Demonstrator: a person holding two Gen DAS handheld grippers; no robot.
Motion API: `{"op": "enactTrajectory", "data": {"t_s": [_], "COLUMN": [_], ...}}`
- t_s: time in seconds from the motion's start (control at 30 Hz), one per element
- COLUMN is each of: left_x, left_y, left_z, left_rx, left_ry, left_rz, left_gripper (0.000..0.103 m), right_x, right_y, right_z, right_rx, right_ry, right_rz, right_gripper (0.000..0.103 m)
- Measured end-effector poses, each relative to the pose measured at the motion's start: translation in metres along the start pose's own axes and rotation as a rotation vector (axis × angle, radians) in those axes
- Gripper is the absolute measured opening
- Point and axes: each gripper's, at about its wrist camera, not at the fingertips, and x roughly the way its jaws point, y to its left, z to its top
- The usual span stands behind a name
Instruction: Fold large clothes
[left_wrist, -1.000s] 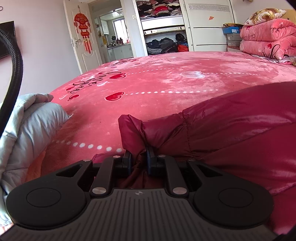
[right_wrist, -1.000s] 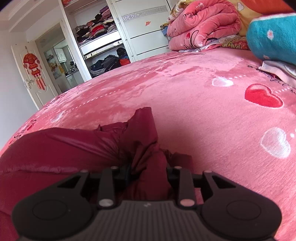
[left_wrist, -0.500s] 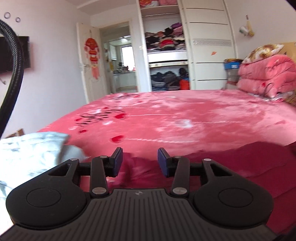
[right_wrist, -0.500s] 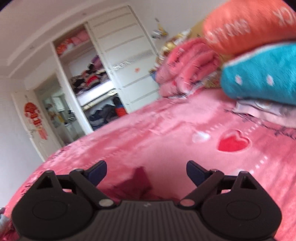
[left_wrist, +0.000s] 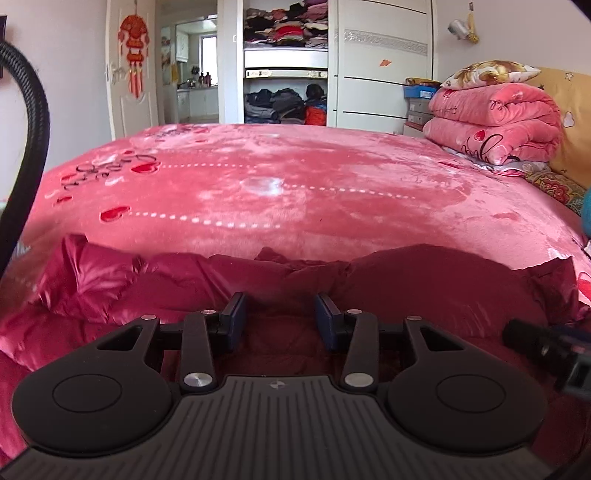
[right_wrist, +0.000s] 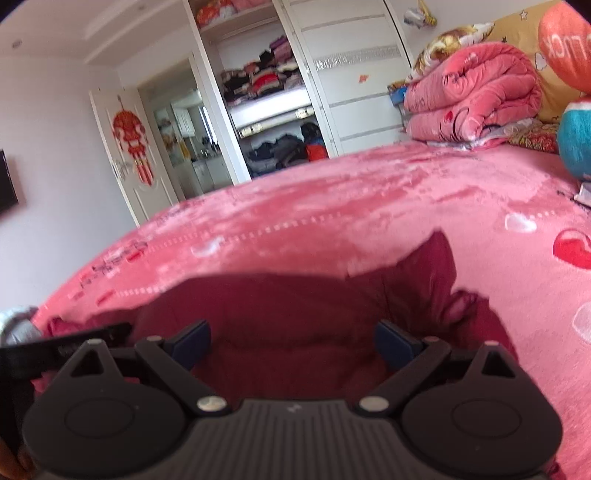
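Folding looks partly done to us: we hold the left gripper (left_wrist: 279, 319) half open and the right gripper (right_wrist: 292, 341) wide, neither gripping anything, above the dark red padded jacket (left_wrist: 424, 284) lying bunched on the pink bed cover (left_wrist: 295, 184), its edges wanting further folds.

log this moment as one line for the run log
stage: between folds | left gripper: open, empty | right gripper: open wide, empty | jacket: dark red, lying on pink bed, not held
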Motion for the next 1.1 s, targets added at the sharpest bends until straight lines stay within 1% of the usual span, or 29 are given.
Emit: {"op": "enactTrajectory", "data": {"t_s": [0.1,0.3,0.53,0.63,0.8,0.87,0.9,0.93,0.97,1.0,1.03,1.1], "left_x": [0.012,0.039,0.045,0.045,0.038,0.031,0.026,0.019,0.010,-0.001,-0.013,-0.039], "left_y": [0.002,-0.007,-0.007,-0.006,-0.010,-0.009,-0.007,-0.005,-0.003,0.001,0.006,0.018], "left_z": [-0.005,-0.010,-0.025,-0.028,-0.026,-0.022,-0.019,-0.016,-0.012,-0.010,-0.008,-0.006], "left_rx": [-0.011,0.013,0.005,-0.003,0.017,0.032,0.045,0.055,0.062,0.066,0.068,0.063], "left_ry": [0.001,0.016,0.000,0.002,0.011,0.023,0.028,0.024,0.008,-0.010,-0.024,-0.042], "left_rz": [0.008,0.033,0.023,0.015,0.024,0.009,0.002,-0.004,-0.009,-0.014,-0.020,-0.027], "left_gripper": [0.052,0.052,0.052,0.052,0.053,0.058,0.063,0.069,0.071,0.076,0.078,0.079], "right_x": [0.008,0.023,0.033,0.035,0.034,0.028,0.022,0.014,0.005,-0.005,-0.015,-0.035], "right_y": [0.000,0.007,0.006,0.008,0.010,0.007,0.005,0.003,0.002,0.001,0.001,-0.001], "right_z": [-0.009,-0.016,-0.026,-0.030,-0.031,-0.029,-0.029,-0.028,-0.028,-0.028,-0.027,-0.024], "right_rx": [-0.017,-0.100,-0.126,-0.139,-0.141,-0.114,-0.097,-0.081,-0.069,-0.060,-0.049,-0.011], "right_ry": [0.017,0.049,0.049,0.042,0.026,0.030,0.030,0.025,0.014,0.000,-0.016,-0.043], "right_rz": [-0.018,-0.084,-0.109,-0.124,-0.131,-0.111,-0.104,-0.094,-0.084,-0.078,-0.084,-0.108], "right_gripper": [0.096,0.098,0.101,0.101,0.102,0.102,0.102,0.102,0.102,0.102,0.102,0.102]}}
